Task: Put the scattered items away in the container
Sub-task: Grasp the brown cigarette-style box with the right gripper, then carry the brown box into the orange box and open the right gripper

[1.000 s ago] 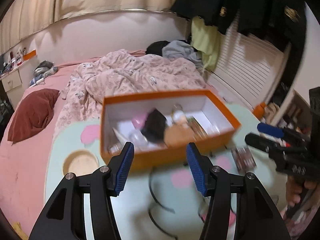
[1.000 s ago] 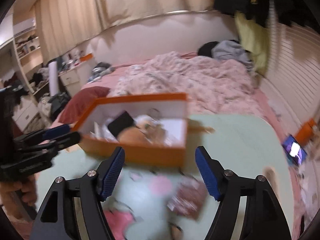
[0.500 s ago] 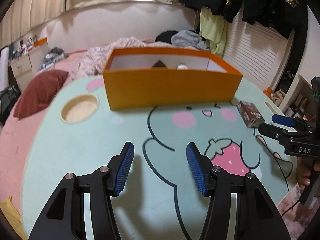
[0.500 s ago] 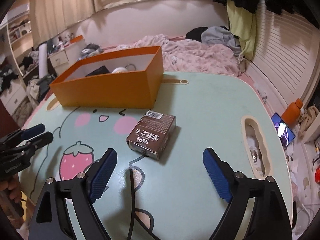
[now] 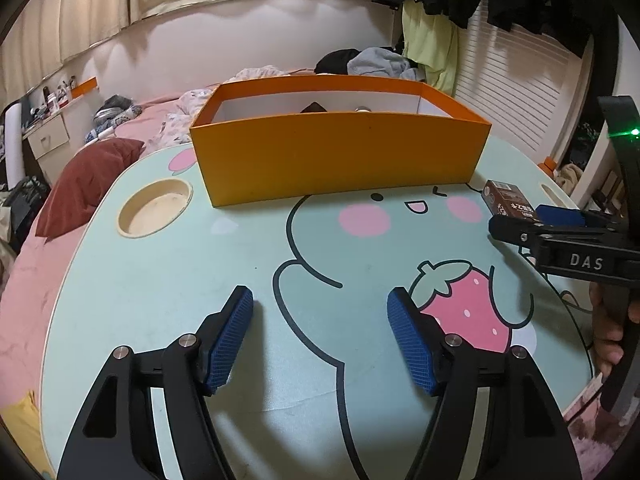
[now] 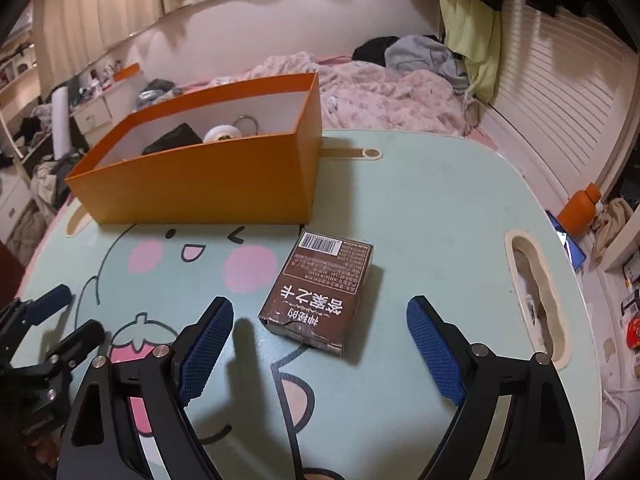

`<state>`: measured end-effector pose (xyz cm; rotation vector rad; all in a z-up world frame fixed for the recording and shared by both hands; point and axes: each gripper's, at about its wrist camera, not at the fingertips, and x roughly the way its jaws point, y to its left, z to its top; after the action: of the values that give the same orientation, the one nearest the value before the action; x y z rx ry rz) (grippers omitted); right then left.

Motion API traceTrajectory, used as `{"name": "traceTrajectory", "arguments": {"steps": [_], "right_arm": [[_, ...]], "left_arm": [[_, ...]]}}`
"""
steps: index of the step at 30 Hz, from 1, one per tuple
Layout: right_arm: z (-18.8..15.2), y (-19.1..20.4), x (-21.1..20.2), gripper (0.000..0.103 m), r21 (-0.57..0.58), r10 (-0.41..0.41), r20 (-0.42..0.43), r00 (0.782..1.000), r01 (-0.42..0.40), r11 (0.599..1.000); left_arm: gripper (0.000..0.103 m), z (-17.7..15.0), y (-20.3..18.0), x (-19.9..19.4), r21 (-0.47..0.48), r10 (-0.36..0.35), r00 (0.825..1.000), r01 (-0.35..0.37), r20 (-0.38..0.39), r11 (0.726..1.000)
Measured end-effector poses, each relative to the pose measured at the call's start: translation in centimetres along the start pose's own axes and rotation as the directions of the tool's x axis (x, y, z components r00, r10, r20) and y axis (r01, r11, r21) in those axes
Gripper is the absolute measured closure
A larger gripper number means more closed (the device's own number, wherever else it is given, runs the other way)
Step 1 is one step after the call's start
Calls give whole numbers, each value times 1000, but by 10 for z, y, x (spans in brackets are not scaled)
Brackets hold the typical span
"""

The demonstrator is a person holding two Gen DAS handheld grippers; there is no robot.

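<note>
A brown card box (image 6: 320,288) lies flat on the mint cartoon table (image 5: 160,280), just right of the orange container (image 6: 200,184). My right gripper (image 6: 319,303) hangs low over it. Its jaws are closing, with the box's near end between the fingertips and a gap on each side. My left gripper (image 5: 320,294) is over the bare tabletop in front of the orange container (image 5: 340,156); its jaws are opening with nothing between them. In the left wrist view the brown card box (image 5: 506,202) sits beyond the right gripper (image 5: 536,220). The container holds a black item (image 6: 172,142) and a white round one (image 6: 222,133).
A round cup recess (image 5: 154,208) sits at the table's left, and a long slot (image 6: 532,292) runs along its right edge. The table stands on a bed with a pink quilt (image 6: 380,88) and a dark red pillow (image 5: 88,176). An orange bottle (image 6: 580,208) stands on the floor at the right.
Both grippers have sunk toward the tabletop, so the container is now seen from the side. The left jaws have spread wider. The right gripper has come closer to the brown box.
</note>
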<state>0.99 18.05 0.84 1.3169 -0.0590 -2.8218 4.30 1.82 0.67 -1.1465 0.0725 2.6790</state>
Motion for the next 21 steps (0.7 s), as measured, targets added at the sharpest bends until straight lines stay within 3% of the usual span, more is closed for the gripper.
{"name": "traceTrajectory", "arguments": {"steps": [2,4,13,21], "right_arm": [[-2,-1,-3,51,-4,-6,25,1000,6,1000],[-3,-4,-5,61,7,-12,36,999,11,1000],[2,-19,-25,63,58,42,118,992,-49,997],[45,2,-70,63,-10,88,265,960,-88,996]], "left_arm": [[33,0,-1,1,5,4,1000,-4,-2,1000],[33,0,-1,2,8,7,1000,-7,-3,1000],[33,0,2,2,9,5,1000,-5,-2,1000],[32,2,0,2,7,7,1000,-7,-1,1000]]}}
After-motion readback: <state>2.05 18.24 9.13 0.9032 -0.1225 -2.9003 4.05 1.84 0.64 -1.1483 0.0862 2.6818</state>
